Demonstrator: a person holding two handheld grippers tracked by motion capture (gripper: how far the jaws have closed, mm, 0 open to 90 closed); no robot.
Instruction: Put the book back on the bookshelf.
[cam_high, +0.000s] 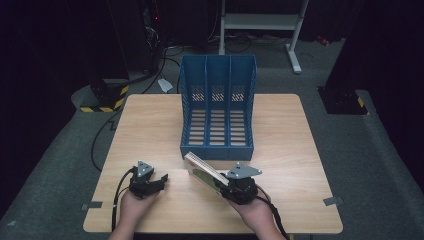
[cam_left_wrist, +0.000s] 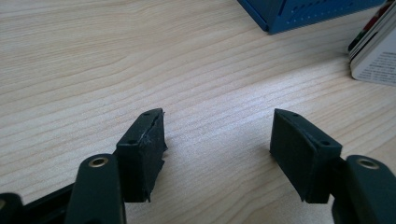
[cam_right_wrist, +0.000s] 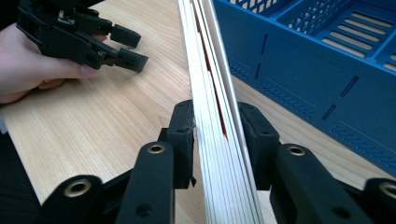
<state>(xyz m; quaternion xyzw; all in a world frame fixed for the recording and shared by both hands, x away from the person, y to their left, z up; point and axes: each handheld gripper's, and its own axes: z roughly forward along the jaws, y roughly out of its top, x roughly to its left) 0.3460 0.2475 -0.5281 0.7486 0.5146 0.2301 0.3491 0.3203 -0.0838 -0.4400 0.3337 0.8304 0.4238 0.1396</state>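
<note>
Two hand-held grippers: right (cam_right_wrist: 217, 140) clamps a booklet stack (cam_right_wrist: 210, 93), likely bound for the blue file rack (cam_high: 217, 107); left (cam_left_wrist: 217, 140) rests wide, holding nothing.

Bright desk, dark surroundings
Overhead light falls evenly on the desk (cam_high: 150, 130); soft shadows; near jaws slightly blurred in both gripper views.

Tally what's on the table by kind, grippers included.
Blue file rack: 1
Stack of booklets, clamped in the right gripper: 1
Grippers, counting the open left gripper: 2
Total: 4
</note>
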